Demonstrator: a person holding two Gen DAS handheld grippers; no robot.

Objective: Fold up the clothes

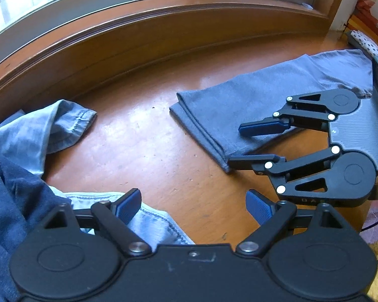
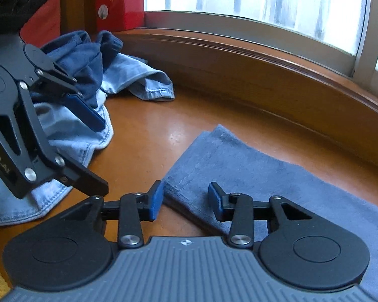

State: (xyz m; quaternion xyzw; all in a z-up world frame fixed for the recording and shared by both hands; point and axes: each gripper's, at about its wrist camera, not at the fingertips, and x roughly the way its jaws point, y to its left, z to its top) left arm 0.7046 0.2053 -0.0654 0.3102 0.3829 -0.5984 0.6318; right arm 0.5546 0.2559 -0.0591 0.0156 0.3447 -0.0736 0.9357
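From the left wrist, the left hand-held gripper [image 1: 192, 205] stood wide open and empty over the counter [image 1: 143, 136], jeans [image 1: 37, 136] at its left. From the right wrist, the right hand-held gripper [image 2: 185, 201], half open, straddled the folded grey cloth's [image 2: 252, 166] corner, pads not pressing. Closing there might catch one layer only and undo the fold.

two grippers [image 1: 194, 203] [image 1: 235, 144], one folded grey garment [image 1: 264, 93], one unfolded heap [image 1: 25, 151] (denim, navy).
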